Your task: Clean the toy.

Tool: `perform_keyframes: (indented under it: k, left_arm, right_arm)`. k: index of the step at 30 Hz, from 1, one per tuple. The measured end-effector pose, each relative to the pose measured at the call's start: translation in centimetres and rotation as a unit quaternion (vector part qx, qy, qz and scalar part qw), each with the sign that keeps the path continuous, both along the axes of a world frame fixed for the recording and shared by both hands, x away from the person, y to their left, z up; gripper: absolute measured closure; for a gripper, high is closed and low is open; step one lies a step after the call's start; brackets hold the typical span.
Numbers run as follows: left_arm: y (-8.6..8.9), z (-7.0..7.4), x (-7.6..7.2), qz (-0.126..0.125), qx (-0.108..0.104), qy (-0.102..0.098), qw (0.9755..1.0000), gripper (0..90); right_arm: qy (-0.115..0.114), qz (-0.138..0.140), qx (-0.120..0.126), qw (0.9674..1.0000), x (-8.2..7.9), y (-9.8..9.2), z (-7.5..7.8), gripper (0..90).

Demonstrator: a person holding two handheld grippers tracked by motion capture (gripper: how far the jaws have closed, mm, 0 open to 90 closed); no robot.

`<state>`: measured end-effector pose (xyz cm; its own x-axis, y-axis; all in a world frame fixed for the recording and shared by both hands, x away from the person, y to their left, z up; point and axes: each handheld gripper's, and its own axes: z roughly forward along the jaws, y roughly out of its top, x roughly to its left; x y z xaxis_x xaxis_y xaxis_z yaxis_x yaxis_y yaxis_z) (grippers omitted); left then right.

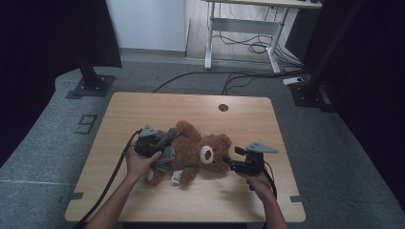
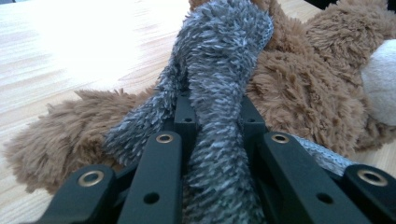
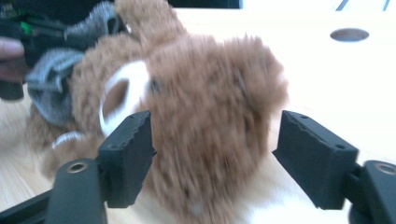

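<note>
Grey scarf [image 2: 219, 93] between left jaws

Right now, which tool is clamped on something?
The left tool, shut on the grey scarf. The right tool stands open around the bear's head, pads clear of the fur.
</note>
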<state>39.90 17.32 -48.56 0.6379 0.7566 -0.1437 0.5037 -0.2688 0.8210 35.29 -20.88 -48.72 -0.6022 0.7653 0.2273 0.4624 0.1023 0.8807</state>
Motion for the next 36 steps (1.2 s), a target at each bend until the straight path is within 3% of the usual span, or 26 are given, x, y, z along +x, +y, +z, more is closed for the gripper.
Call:
perform_keyframes:
  k: [5, 9, 13, 18, 22, 27, 30, 34, 36]
  left_arm:
    - [0.1, -0.3, -0.5, 0.0, -0.005, -0.002, 1.0, 75.9]
    - [0.3, -0.3, -0.6, -0.002, -0.008, 0.0, 1.0, 75.9]
    - [0.9, 0.3, -1.0, -0.015, -0.03, -0.004, 0.9994, 74.8]
    - [2.6, 1.6, -2.5, -0.004, -0.009, -0.017, 0.9998, 74.5]
    - [4.1, 0.3, -2.8, 0.009, -0.01, 0.004, 0.9999, 74.4]
    - [5.7, -0.8, -2.7, 0.027, -0.037, 0.024, 0.9987, 74.2]
    - [4.6, -2.4, -1.3, 0.008, -0.036, 0.081, 0.996, 74.3]
    - [3.0, -3.2, 0.4, -0.003, -0.048, 0.112, 0.9925, 74.1]
    - [2.8, -3.4, 0.9, -0.003, -0.041, 0.118, 0.9922, 73.9]
  right_arm:
    - [0.017, 0.02, -0.037, 0.999, 2.8, 3.3, 1.8, 16.3]
    - [0.024, 0.013, -0.061, 0.9977, 4.4, 5.5, 1.8, 9.3]
    - [0.039, 0.007, -0.057, 0.9976, 4.6, 6.0, 0.5, 6.7]
    - [0.021, 0.006, -0.053, 0.9983, 3.8, 5.7, 0.1, 10.4]
    - [0.018, 0.016, -0.051, 0.9984, 3.6, 5.4, 0.0, 11.6]
    - [0.01, 0.018, -0.05, 0.9986, 3.3, 5.4, -0.1, 13.3]
    - [0.011, 0.021, -0.049, 0.9985, 3.4, 5.4, -0.1, 14.2]
    - [0.01, 0.019, -0.048, 0.9986, 3.4, 5.6, -0.2, 17.3]
    - [0.007, 0.017, -0.046, 0.9988, 3.3, 5.6, -0.3, 18.1]
